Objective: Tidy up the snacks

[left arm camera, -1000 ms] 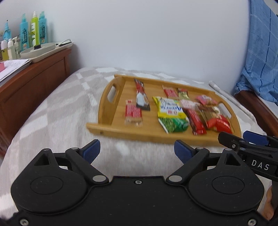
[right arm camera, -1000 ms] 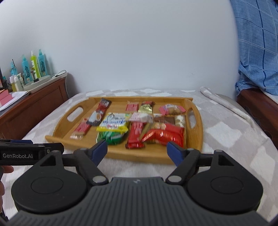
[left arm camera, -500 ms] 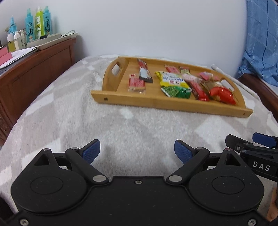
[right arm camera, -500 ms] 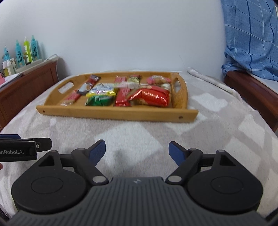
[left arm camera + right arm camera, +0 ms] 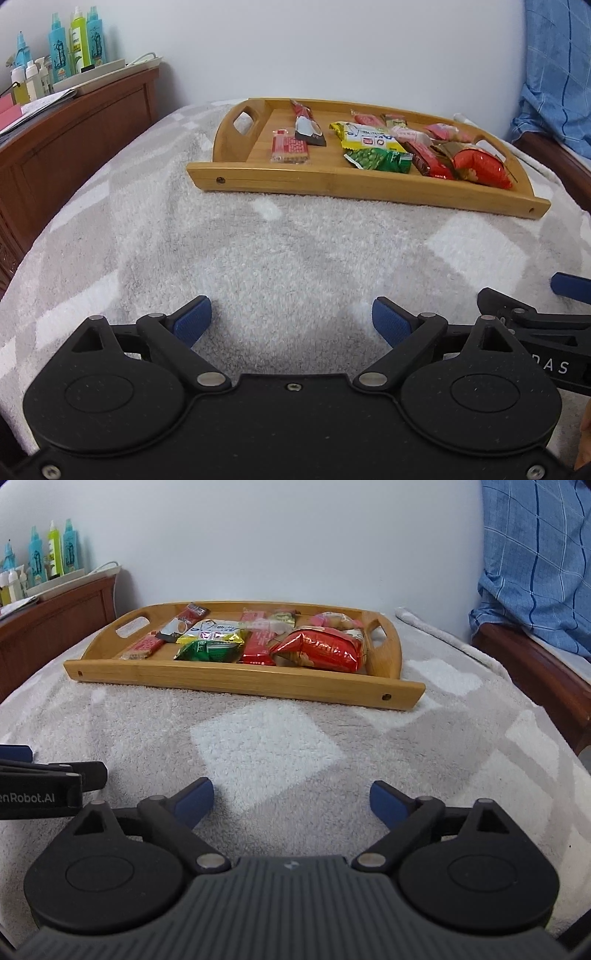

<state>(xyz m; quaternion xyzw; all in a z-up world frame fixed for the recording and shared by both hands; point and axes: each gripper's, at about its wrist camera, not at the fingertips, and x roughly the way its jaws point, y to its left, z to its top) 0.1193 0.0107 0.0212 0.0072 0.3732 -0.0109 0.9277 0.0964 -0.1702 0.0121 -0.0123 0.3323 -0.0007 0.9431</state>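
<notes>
The wooden tray (image 5: 236, 679) sat on the grey checked blanket (image 5: 266, 746), its snack packets (image 5: 317, 650) crowded toward its right end. Both grippers — left gripper (image 5: 291, 317) and right gripper (image 5: 291, 797) — hovered low, well short of it, empty; the right's jaws had just been opening wide.

Grey-and-white checked blanket (image 5: 280, 258), honey-brown tray (image 5: 332, 182), blue plaid cloth (image 5: 535, 561), blue-padded black claws

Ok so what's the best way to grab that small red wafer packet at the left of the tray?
Pinch the red wafer packet across its narrow width, from above. It lies flat and apart from the others, and the tray wall blocks a low approach.
</notes>
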